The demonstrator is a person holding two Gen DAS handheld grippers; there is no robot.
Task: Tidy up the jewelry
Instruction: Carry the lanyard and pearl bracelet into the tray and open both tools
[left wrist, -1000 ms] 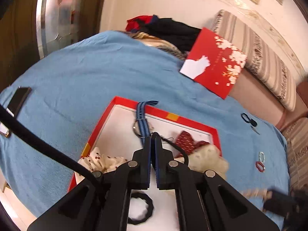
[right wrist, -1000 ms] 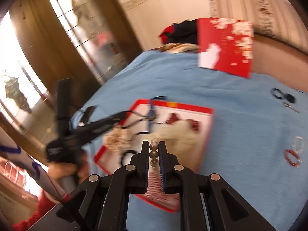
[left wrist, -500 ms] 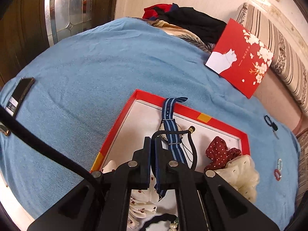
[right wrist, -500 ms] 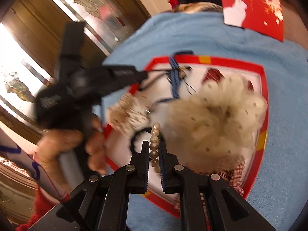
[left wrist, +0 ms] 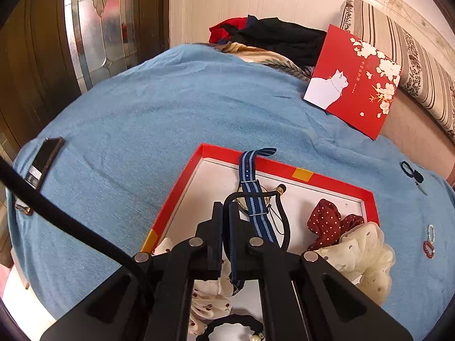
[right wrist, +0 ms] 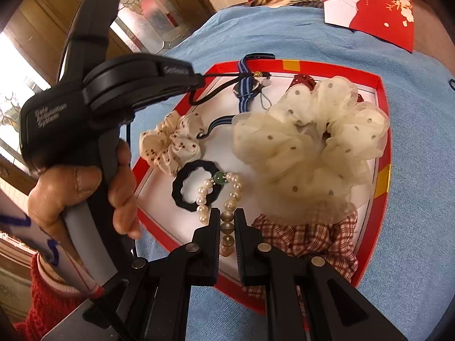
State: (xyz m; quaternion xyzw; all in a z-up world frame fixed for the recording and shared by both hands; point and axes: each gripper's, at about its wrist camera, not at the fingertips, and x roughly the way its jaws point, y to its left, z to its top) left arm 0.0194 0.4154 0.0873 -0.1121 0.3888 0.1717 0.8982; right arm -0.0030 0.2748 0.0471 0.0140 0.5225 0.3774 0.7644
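Note:
A red-rimmed white tray lies on the blue cloth. It holds a blue striped watch, a red dotted scrunchie, a cream scrunchie, a spotted scrunchie, a black hair tie and a plaid scrunchie. My left gripper is shut on a thin black cord above the watch. My right gripper is shut on a pearl bracelet, whose far end rests in the tray.
A red cat-print card leans at the back beside dark clothes. A phone lies at the cloth's left edge. A black hair tie and small bead rings lie on the cloth, right of the tray.
My right gripper has come down over the tray with the pearl bracelet, whose far end now rests on the tray floor. My left gripper has stayed shut on the cord.

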